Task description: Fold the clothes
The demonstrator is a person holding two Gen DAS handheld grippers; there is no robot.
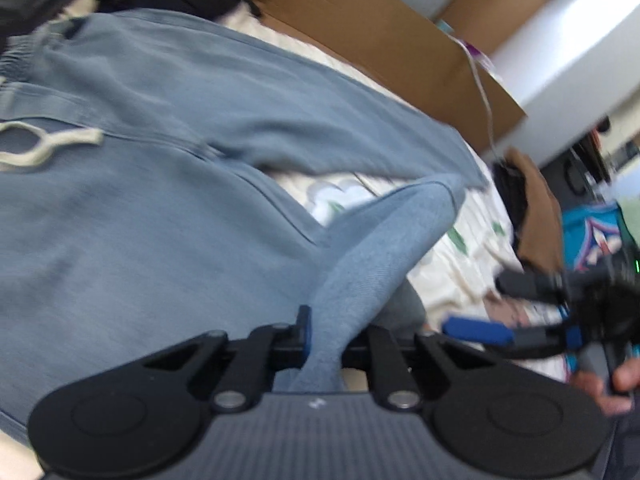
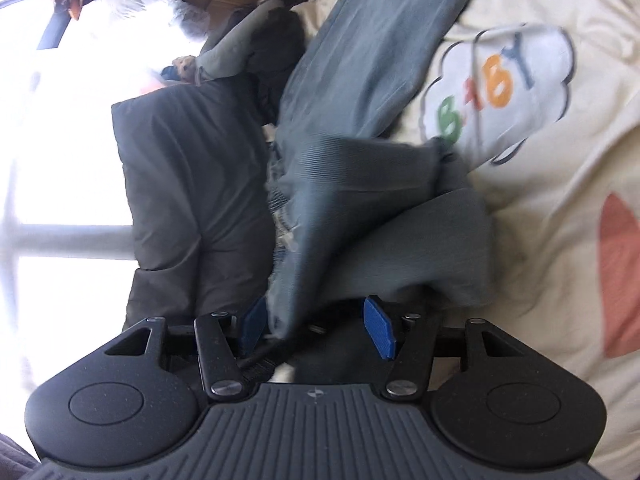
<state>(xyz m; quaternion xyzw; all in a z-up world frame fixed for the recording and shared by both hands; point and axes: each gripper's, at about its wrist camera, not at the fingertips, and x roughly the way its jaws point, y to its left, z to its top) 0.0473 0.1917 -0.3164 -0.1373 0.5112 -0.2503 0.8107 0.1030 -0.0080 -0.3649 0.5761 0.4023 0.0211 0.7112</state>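
Blue sweatpants spread on a printed bedsheet, one leg pinched.

The left tool (image 1: 320, 344) is clenched on a leg end of the sweatpants (image 1: 160, 200); the right tool (image 2: 316, 328) is released, cloth lying loosely between its blue pads (image 2: 378, 328), above the bedsheet (image 2: 560, 240).

The word "BABY" is printed in green, red, orange and grey letters on a white cloud-shaped patch (image 2: 500, 88) of the cream-coloured quilted bed cover (image 2: 560, 240). Nothing else is legible.
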